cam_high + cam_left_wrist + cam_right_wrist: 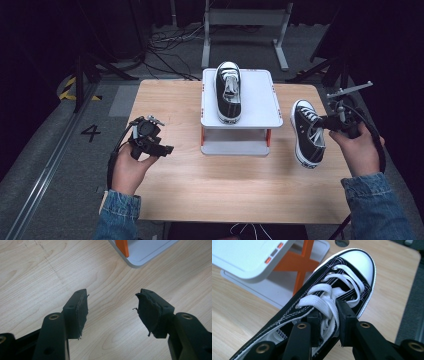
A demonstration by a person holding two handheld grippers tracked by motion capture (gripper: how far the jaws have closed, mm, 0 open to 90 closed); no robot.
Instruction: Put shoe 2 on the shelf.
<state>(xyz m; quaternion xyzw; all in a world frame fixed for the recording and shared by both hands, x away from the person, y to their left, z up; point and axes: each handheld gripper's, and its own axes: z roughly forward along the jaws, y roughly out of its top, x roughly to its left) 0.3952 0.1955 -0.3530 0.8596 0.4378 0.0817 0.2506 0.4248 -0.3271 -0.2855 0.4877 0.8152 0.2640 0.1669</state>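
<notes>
Black canvas sneaker (307, 133) at right centre of the high view, clamped in right gripper (326, 122) and lifted off the wooden table (210, 190); long axis near vertical in the frame, slightly tilted, white toe cap toward upper frame, heel toward lower frame, sole facing left. In right gripper view, jaws pinched on tongue and white laces (329, 302), toe pointing to upper right of frame. Two sneakers total: 2nd sneaker (228, 92) upright on top tray of white stand (260, 107), top centre, toe toward upper frame, long axis same way. Stand's lower shelf (235, 148) w/ nothing visible on it. Two grippers: left gripper (167, 148) at left centre, jaws approx half open, nothing between pads (81, 312), hovering over bare wood near stand corner (140, 255).
</notes>
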